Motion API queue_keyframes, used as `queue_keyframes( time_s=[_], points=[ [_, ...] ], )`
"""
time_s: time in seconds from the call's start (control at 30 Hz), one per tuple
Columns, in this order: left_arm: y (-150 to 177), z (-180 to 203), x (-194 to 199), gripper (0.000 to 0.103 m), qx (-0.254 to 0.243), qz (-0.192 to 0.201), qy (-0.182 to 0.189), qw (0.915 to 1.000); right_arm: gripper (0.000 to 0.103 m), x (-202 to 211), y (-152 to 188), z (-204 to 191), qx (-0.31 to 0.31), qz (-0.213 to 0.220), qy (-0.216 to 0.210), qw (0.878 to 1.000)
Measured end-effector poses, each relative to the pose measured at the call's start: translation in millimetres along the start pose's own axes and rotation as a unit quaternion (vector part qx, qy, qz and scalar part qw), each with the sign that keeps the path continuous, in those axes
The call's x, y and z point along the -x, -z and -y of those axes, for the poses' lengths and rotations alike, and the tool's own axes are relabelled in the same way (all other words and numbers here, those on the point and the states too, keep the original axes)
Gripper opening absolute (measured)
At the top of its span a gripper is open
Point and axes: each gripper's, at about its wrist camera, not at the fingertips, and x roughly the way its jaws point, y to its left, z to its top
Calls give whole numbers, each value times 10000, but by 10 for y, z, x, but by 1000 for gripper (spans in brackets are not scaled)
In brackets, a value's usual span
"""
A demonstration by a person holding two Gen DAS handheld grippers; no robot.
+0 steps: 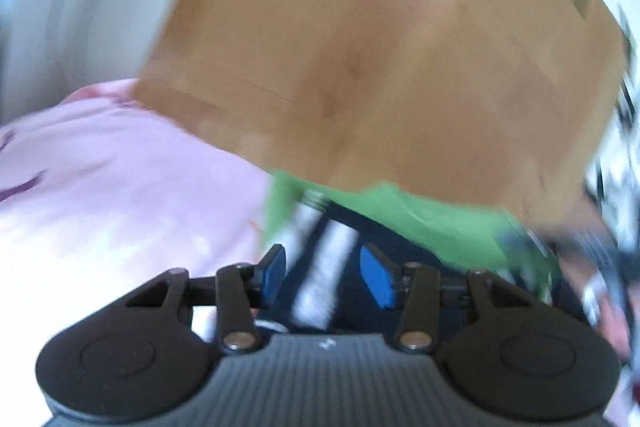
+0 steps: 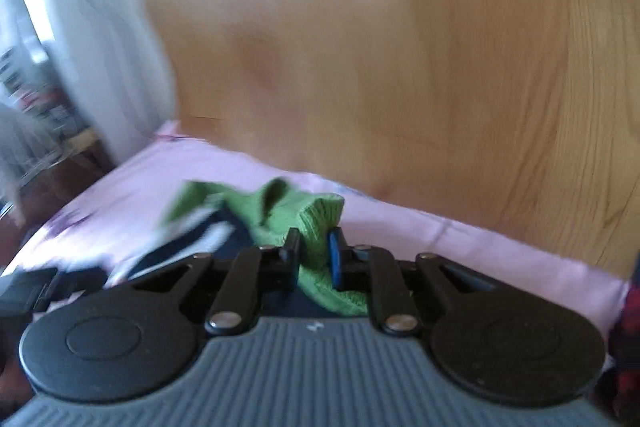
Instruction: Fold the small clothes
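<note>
2 grippers on 1 garment: a small green knit piece (image 2: 280,211) with navy and white stripes, lying on the pink cloth (image 2: 440,239) over the wooden table (image 2: 440,67). My right gripper (image 2: 314,255) has its jaws nearly closed, pinching a ribbed green edge. My left gripper (image 1: 322,273) has jaws parted fairly wide, straddling the striped section (image 1: 324,267); I can't tell through the blur if the pads touch fabric. Judging by the drape, it's light, soft, stretchy and won't hold a crease. I'd grab ribbed hems or corners, not mid-panel, to avoid bunching.
</note>
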Motion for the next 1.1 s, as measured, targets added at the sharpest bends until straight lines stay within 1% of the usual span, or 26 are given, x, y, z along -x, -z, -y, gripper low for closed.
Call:
queue_keyframes(
  time_s=[0.07, 0.13, 0.2, 0.27, 0.3, 0.33, 0.37, 0.4, 0.43, 0.47, 0.5, 0.53, 0.6, 0.67, 0.7, 0.73, 0.77, 0.8, 0.83, 0.87, 0.9, 0.93, 0.97, 1.0, 1.07, 1.1],
  points=[
    [-87, -172, 210, 42, 476, 189, 24, 9987, 15, 328, 201, -381, 521, 81, -159, 9985],
    [-118, -294, 469, 48, 721, 410, 117, 9965, 15, 609, 526, -724, 923, 39, -285, 9953],
    [-116, -357, 700, 52, 726, 563, 72, 9957, 15, 765, 911, -949, 1090, -110, -282, 9936],
    [-105, -403, 893, 55, 681, 603, 28, 9958, 15, 862, 1300, -1034, 938, -221, -216, 9951],
    [-95, -421, 962, 59, 684, 566, 64, 9960, 15, 887, 1486, -1047, 861, -267, -93, 9959],
    [-75, -434, 1014, 67, 681, 499, 115, 9964, 15, 900, 1658, -1049, 805, -278, 96, 9963],
    [-59, -437, 1048, 72, 654, 428, 132, 9969, 16, 909, 1785, -1034, 702, -240, 210, 9970],
    [-31, -427, 1054, 78, 578, 353, 93, 9977, 18, 938, 1896, -1008, 517, -140, 219, 9983],
    [-6, -408, 1046, 78, 468, 261, 9, 9986, 21, 993, 1968, -991, 322, 13, 200, 9993],
    [28, -371, 1016, 78, 376, 146, -65, 9992, 29, 1045, 1992, -987, 177, 77, 177, 9997],
    [59, -341, 973, 78, 309, 2, -112, 9995, 42, 1104, 1995, -967, 34, 116, 129, 9998],
    [96, -317, 920, 78, 247, -164, -112, 9995, 46, 1194, 1996, -935, -89, 246, 84, 9996],
    [167, -267, 823, 79, 127, -383, -104, 9991, 47, 1457, 1989, -869, -357, 629, 142, 9973],
    [232, -225, 711, 79, 28, -562, -142, 9983, 49, 1637, 1956, -697, -834, 1007, 335, 9909],
    [260, -212, 655, 77, 16, -644, -134, 9978, 53, 1702, 1951, -601, -1132, 1195, 494, 9851],
    [285, -203, 606, 73, 30, -724, -136, 9973, 55, 1733, 1946, -500, -1417, 1334, 660, 9787],
    [305, -191, 556, 72, 45, -816, -159, 9965, 59, 1746, 1948, -397, -1652, 1402, 798, 9730],
    [325, -180, 517, 66, 53, -876, -189, 9960, 60, 1710, 1954, -291, -1855, 1356, 931, 9688],
    [347, -169, 490, 52, 67, -935, -209, 9954, 61, 1634, 1958, -209, -2032, 1224, 1015, 9662],
    [356, -151, 463, 43, 80, -1016, -210, 9946, 61, 1531, 1976, -167, -2185, 1082, 987, 9648],
    [357, -130, 464, 35, 76, -1066, -223, 9940, 57, 1413, 1986, -117, -2367, 922, 863, 9633],
    [351, -85, 494, 31, 22, -1054, -275, 9941, 48, 1338, 1992, -107, -2552, 803, 681, 9611],
    [342, -55, 513, 29, -37, -1056, -312, 9939, 9, 1299, 1993, -117, -2654, 746, 530, 9598],
    [326, -8, 561, 28, -76, -1053, -309, 9939, 11, 1303, 1970, -157, -2632, 786, 518, 9601],
    [301, 52, 659, 27, -115, -1000, -208, 9947, 10, 1463, 1933, -241, -2441, 1098, 831, 9599],
    [300, 73, 667, 27, -147, -1011, -232, 9945, 10, 1546, 1957, -230, -2468, 1255, 980, 9559]
  ],
)
